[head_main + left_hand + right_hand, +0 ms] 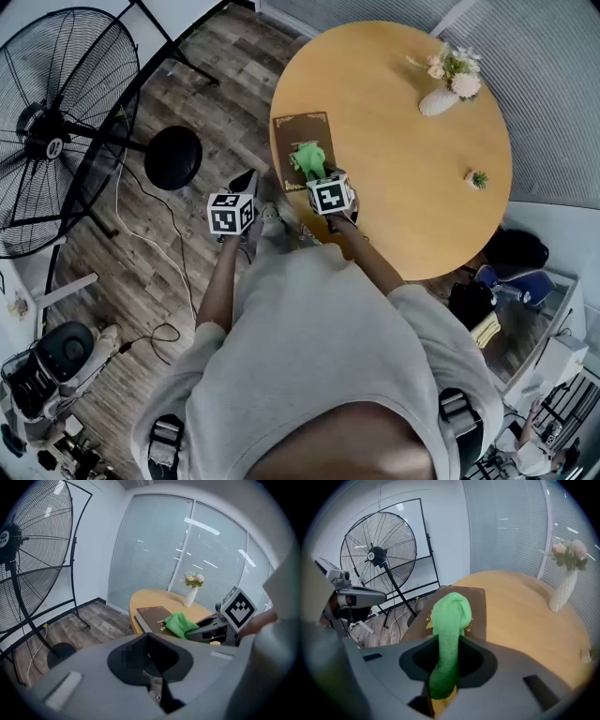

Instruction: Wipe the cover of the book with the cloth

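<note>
A brown book (298, 131) lies at the near left edge of the round wooden table (412, 159). A green cloth (309, 157) rests on the book's near end, and my right gripper (323, 180) is shut on it. In the right gripper view the cloth (450, 616) runs up from between the jaws and folds over above the book's cover (479, 606). My left gripper (246, 182) hangs left of the table, over the floor, shut with nothing in it. From the left gripper view I see the book (152, 615), the cloth (180, 623) and the right gripper (208, 629).
A white vase of flowers (442, 89) stands at the table's far side, with a small sprig (477, 178) to the right. A big standing fan (56, 122), its round base (173, 157) and floor cables (155, 244) lie to the left. Bags (487, 300) sit at right.
</note>
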Demonstrator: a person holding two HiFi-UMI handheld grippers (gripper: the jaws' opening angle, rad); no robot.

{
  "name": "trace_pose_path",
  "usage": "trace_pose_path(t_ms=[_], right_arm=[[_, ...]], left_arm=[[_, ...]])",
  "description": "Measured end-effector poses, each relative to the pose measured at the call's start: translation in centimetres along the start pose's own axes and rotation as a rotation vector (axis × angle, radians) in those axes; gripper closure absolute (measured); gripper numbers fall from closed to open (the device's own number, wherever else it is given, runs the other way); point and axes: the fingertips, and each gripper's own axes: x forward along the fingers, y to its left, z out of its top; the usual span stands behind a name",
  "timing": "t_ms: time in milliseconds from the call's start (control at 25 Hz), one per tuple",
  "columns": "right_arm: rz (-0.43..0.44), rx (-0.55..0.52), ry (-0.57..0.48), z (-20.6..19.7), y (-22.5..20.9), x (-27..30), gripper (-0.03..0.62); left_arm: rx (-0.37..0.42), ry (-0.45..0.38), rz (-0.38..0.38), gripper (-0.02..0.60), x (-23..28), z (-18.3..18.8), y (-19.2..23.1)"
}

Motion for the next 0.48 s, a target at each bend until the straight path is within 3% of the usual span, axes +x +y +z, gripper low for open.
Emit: trace_pose_path(t_ms=[480], right_arm=[[-0.063,0.035,0.007,-1.5,-4.4,-1.3,0.49]], left_arm=[[0.017,0.007,-0.022,0.574,1.0,0.5,-1.3]])
